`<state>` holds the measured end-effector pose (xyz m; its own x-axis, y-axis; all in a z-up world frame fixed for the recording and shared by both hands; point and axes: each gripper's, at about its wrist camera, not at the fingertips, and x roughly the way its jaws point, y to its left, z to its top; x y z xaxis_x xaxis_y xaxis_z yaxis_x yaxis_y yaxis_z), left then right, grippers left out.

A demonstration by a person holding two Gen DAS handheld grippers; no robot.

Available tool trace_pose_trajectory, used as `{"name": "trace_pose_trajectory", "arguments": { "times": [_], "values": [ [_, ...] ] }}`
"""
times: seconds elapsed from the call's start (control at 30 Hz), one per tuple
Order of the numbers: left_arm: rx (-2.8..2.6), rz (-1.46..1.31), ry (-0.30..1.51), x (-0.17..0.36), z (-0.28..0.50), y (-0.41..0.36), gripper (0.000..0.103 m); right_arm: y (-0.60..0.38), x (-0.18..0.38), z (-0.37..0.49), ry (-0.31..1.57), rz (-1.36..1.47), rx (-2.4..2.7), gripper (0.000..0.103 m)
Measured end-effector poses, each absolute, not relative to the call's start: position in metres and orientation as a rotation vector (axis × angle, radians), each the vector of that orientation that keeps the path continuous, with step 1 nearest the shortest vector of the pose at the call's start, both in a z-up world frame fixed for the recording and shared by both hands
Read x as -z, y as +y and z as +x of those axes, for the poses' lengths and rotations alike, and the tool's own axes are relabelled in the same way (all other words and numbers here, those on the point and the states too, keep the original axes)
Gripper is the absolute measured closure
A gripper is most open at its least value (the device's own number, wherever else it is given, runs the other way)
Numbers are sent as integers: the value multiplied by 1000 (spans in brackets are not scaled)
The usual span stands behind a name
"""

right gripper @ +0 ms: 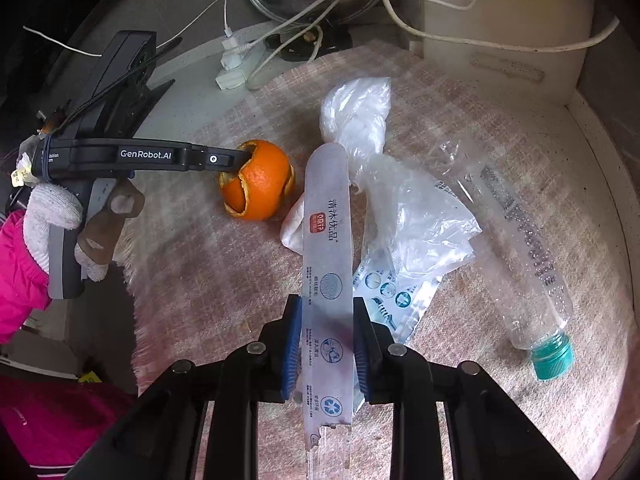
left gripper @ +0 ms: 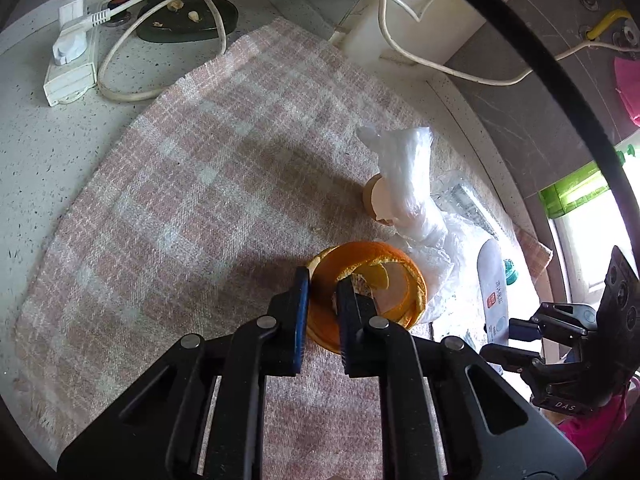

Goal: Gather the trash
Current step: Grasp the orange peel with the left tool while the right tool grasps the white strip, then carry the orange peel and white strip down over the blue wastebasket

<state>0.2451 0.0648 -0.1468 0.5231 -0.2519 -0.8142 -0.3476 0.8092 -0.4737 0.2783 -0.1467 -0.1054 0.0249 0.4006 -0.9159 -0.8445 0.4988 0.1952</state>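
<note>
The left gripper [left gripper: 323,304] had its 2 jaws closed down on the wall of an orange peel [left gripper: 372,276], 1 finger outside the hollow shell and the other inside it, which suits a thin curved rind that offers no flat faces. From the right wrist view the peel [right gripper: 258,180] sat on the plaid cloth [right gripper: 224,272] with the left gripper's finger entering through a split near its top, so the peel looked gripped but not yet lifted clear.

The right gripper [right gripper: 327,346] was pinched on a long flat plastic wrapper [right gripper: 326,240] printed with Chinese characters and recycling icons. The wrapper ran forward between the pads and stuck out ahead, stiff enough to hold its line, probably because it was caught across its narrow width.

More trash lay on the cloth to the right: a crumpled white plastic bag [right gripper: 356,120], a clear torn plastic package [right gripper: 416,216] lying against it, and a clear empty bottle [right gripper: 520,240] on its side with a teal cap [right gripper: 554,360]. In the left wrist view a broken eggshell [left gripper: 378,202] rested just beside the bag [left gripper: 408,176]. A power strip [left gripper: 72,64] and white cables [left gripper: 132,92] sat at the far edge of the speckled counter [left gripper: 40,140], well apart from the trash.

Judging by this, 2 pieces were in hand and at least 4 remained. No bin was visible in either view.
</note>
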Motion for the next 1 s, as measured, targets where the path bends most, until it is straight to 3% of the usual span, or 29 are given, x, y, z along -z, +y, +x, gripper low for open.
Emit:
{"name": "trace_pose_trajectory", "arguments": {
  "times": [1.0],
  "values": [
    [-56, -657, 894, 88, 159, 92, 93, -211, 59, 237, 1137, -89, -874, 80]
  ]
}}
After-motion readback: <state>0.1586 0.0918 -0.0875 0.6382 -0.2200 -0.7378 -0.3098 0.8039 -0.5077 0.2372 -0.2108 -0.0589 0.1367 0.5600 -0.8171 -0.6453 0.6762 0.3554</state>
